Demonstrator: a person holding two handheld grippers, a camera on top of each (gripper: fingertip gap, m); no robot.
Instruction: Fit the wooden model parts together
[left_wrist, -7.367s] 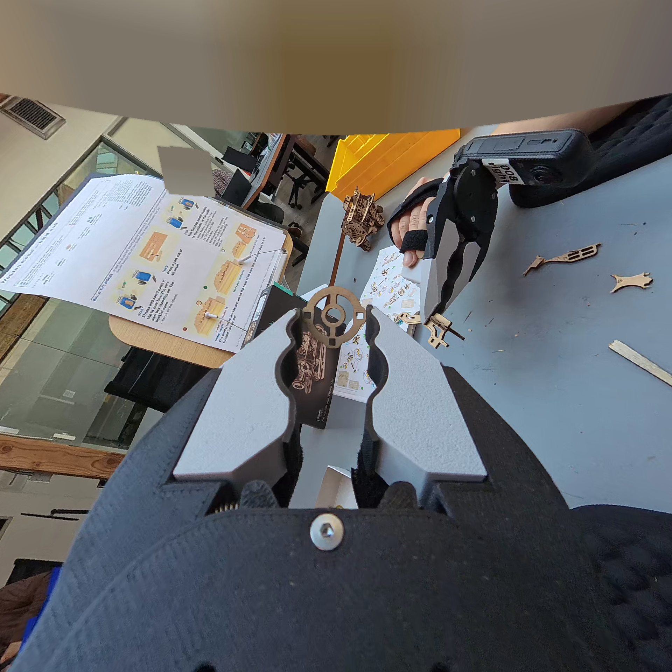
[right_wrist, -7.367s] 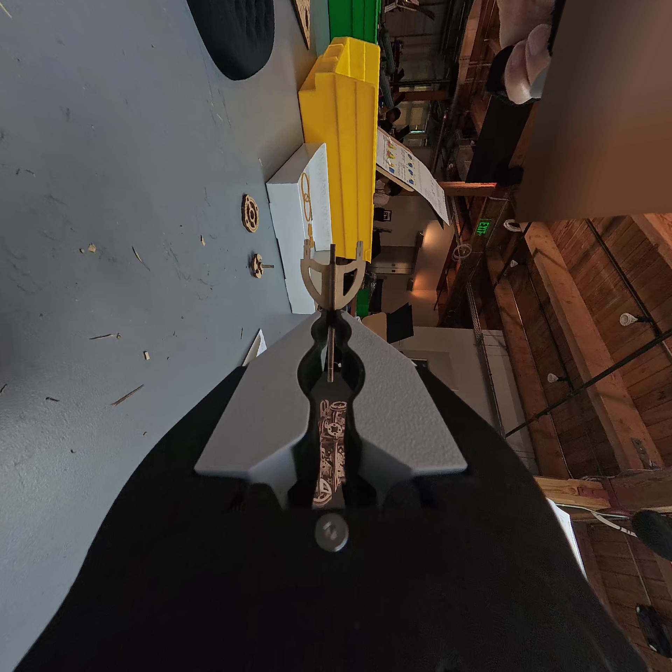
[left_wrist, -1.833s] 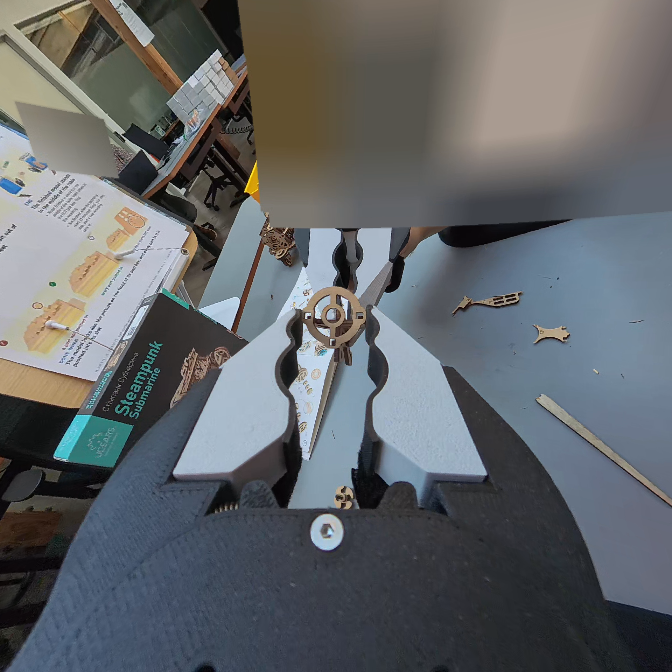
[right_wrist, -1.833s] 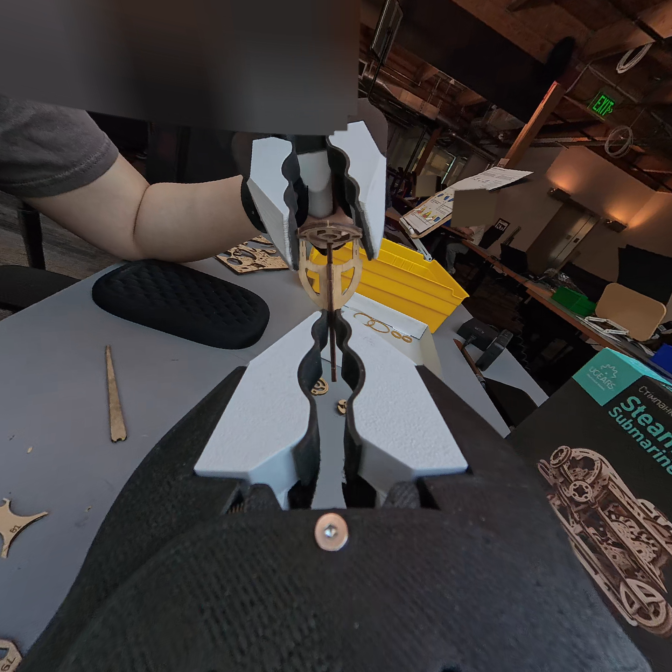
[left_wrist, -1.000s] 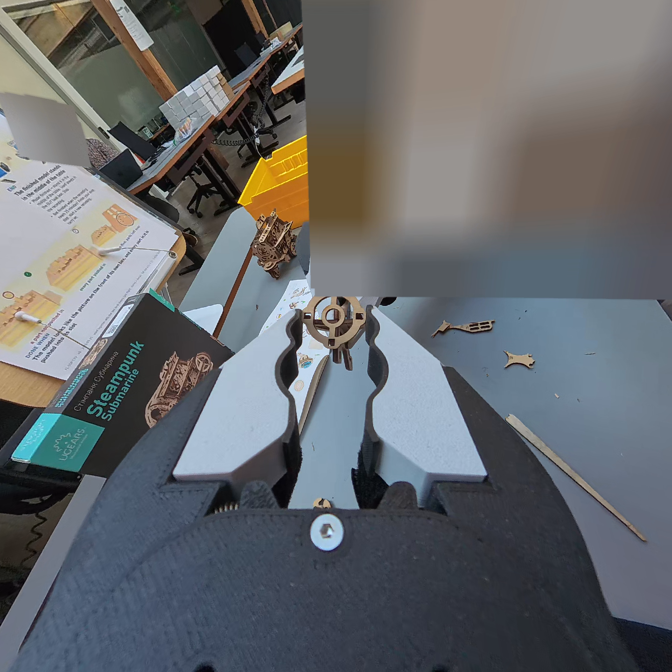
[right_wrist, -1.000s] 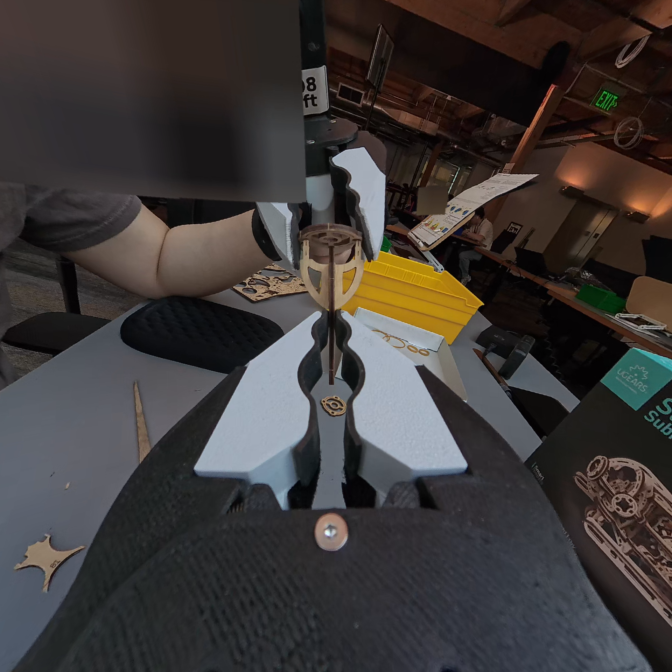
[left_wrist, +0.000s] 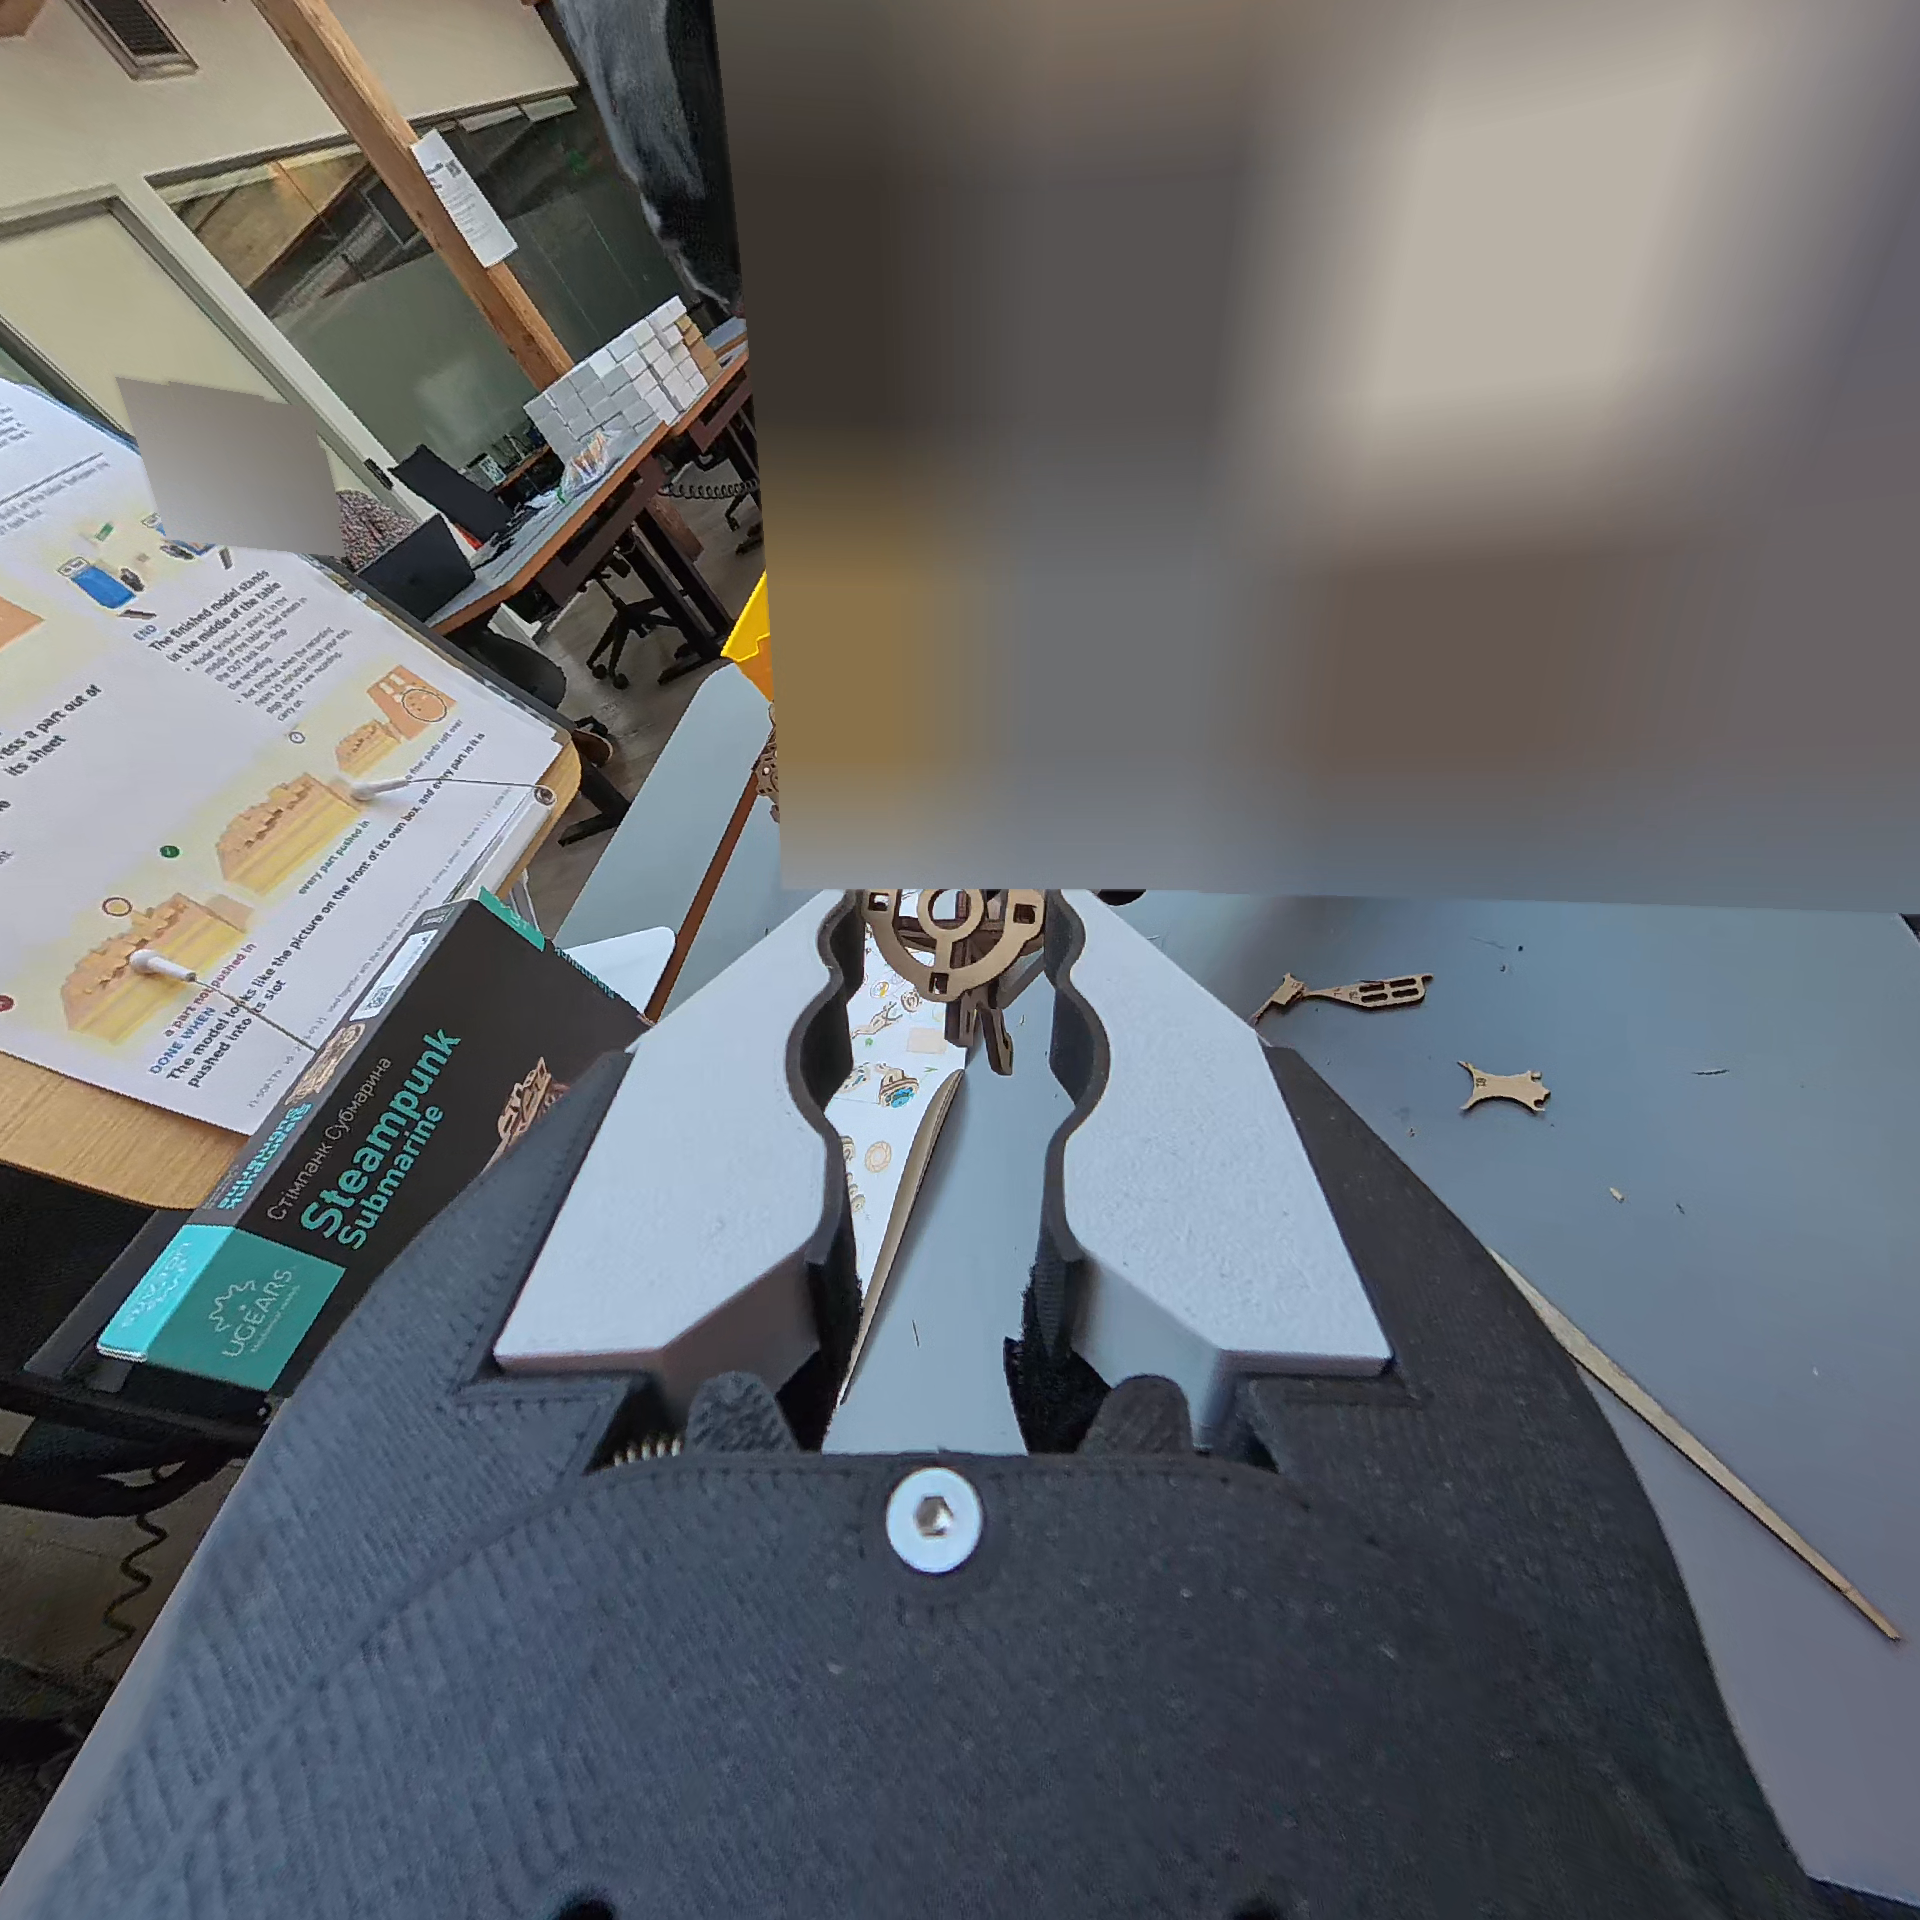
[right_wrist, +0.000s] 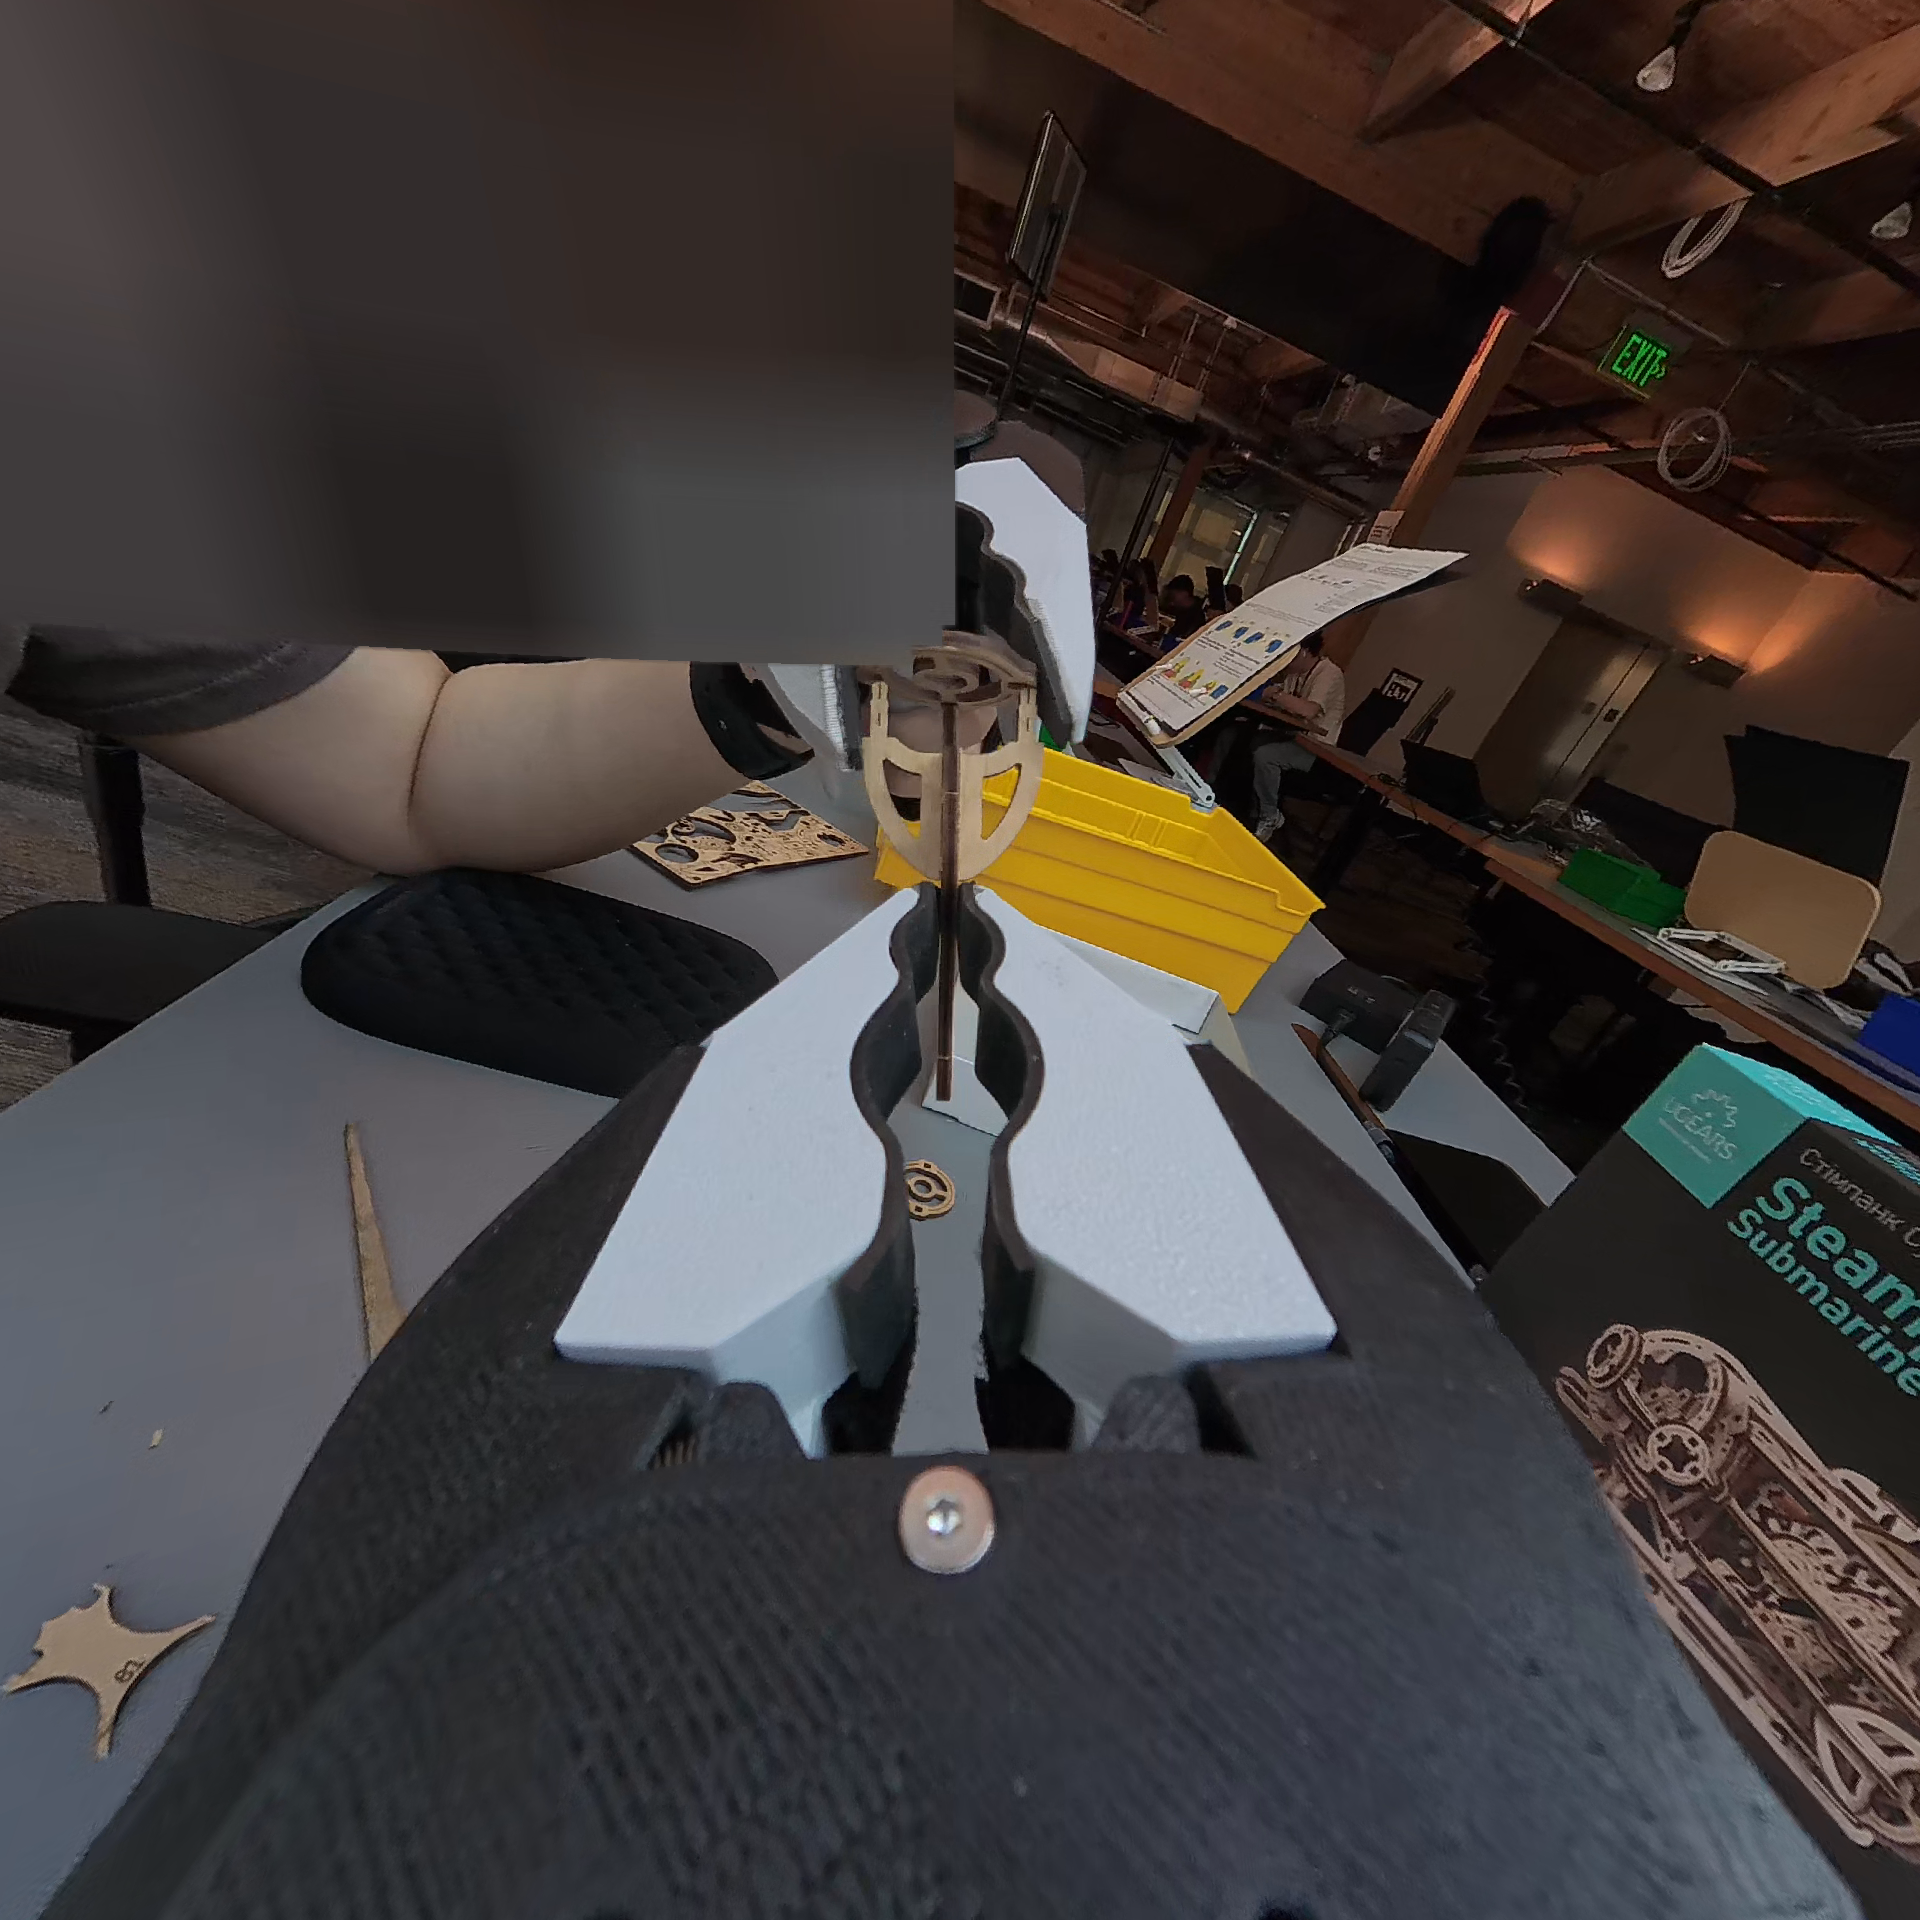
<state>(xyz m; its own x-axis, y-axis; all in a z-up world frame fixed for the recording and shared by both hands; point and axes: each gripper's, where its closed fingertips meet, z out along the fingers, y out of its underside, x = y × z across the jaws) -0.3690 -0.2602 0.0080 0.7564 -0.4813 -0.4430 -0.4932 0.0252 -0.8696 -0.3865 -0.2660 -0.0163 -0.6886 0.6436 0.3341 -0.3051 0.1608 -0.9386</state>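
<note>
The left gripper (left_wrist: 951, 935) is pinching a round wooden ring part (left_wrist: 948, 940) between its fingertips, with the flat face of the ring turned toward the left wrist camera. The right gripper (right_wrist: 943, 914) is pressed together on a thin wooden stem (right_wrist: 943, 997) that is carrying an anchor-shaped wooden frame (right_wrist: 951, 790) at its far end. In the right wrist view the stem is running straight away from the camera, along the fingers, and the frame is standing upright in front of them.

The two parts are meeting in the air above the grey tabletop (left_wrist: 1558, 1195), the ring sitting across the top of the frame. The ring is lying directly beyond the tip of the right gripper, on the line of the stem, and its face is crossing that line at about a right angle. Whether the upright prongs of the frame are already inside the slots of the ring, I cannot tell.

I judge the coming move as a short push along the stem axis, with both grippers equally near the joint. Any sideways tilt could bend the thin prongs.

Loose wooden offcuts (left_wrist: 1501, 1086) are lying on the tabletop to the right, and the dark kit box (right_wrist: 1766, 1351) is standing near.
</note>
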